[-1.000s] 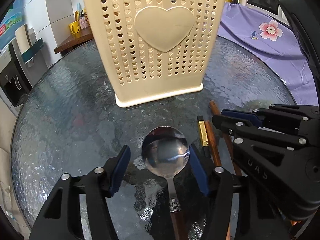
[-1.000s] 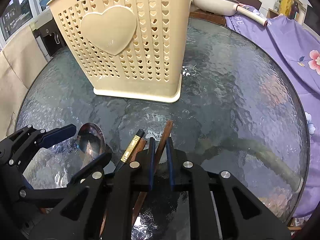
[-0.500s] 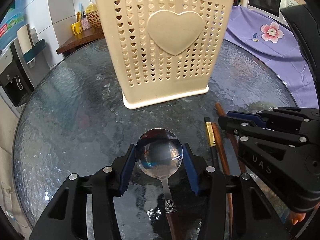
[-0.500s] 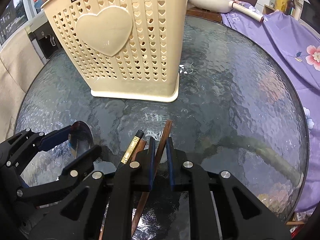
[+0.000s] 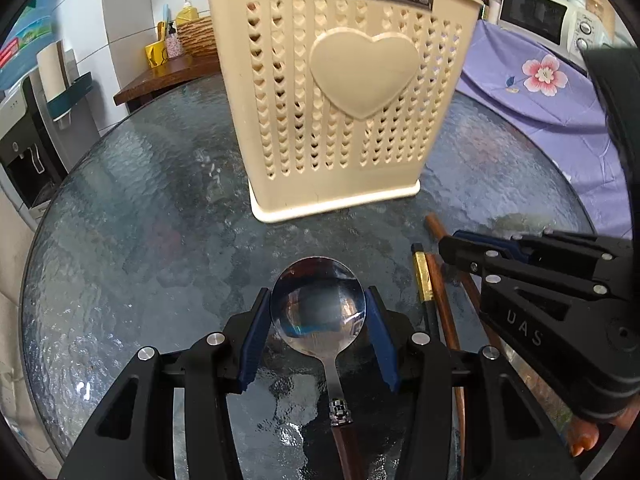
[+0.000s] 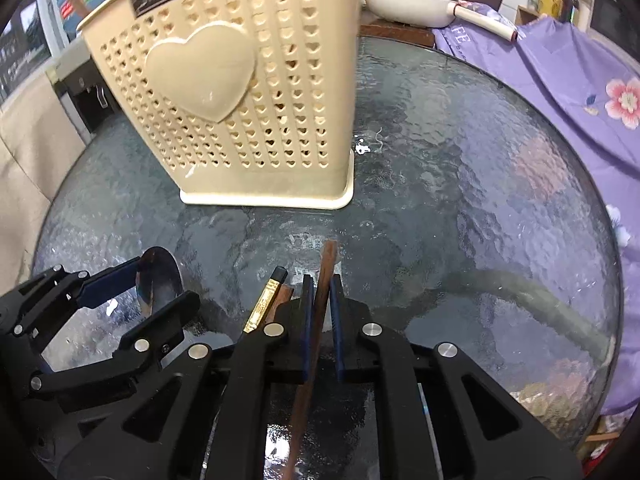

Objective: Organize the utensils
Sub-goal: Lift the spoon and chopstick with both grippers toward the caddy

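Presently: both tools loaded, holder ahead.
Left gripper (image 5: 318,316) pinches spoon (image 5: 318,304) bowl by its rim; it may slip. Right gripper (image 6: 319,300) clamps one chopstick (image 6: 320,312), which may pivot. Loose chopsticks (image 5: 434,300) at three o'clock; utensil holder (image 5: 340,92) at twelve on glass table (image 5: 120,220).

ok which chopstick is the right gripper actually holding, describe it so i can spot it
Start at the cream heart-pattern holder on the round glass table. In front of its base, the right gripper is shut on a plain reddish-brown chopstick. Its neighbour to the left, the black chopstick, has a gold band.
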